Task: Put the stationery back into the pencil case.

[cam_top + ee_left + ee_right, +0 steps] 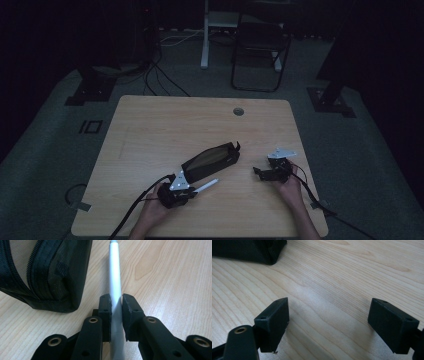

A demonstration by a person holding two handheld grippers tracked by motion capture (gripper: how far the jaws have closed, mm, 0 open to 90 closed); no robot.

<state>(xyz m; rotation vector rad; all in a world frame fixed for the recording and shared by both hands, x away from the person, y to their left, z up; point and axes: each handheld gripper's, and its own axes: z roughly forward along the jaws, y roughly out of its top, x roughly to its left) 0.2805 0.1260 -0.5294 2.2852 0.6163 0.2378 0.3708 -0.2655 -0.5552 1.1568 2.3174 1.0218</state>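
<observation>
The left claw [116, 312] is pinching a silver pen [115, 277], its two black pads pressed against the barrel from either side. In the left gripper view the pen runs straight up from between the pads and lies low over the wooden table [170, 277]; the barrel is plain metal and carries no print that can be read. Just beside the pen, on its left in that view, lies a black pencil case [50, 272] of woven fabric with a zip running along its edge; no brand tag or label can be made out on it.

In the high view the left claw [192, 191] sits near the front edge of the table [150, 125], the pen [206, 186] angling out from it toward the right, and the pencil case [210, 161] lying slantwise just beyond, its mouth gaping open on the upper side.

The right claw [328, 326] is spread wide with nothing between its pads, poised close above bare wood [352, 270]; a corner of the pencil case [249, 250] shows at the top left of its view. From above, the right claw [260, 172] stands well apart from the case, to its right.

Farther off, the table has a round cable hole [238, 111] near its back edge, and beyond the table a dark chair [260, 50] stands on the grey floor [50, 130]. The room is too dim to read any writing there.
</observation>
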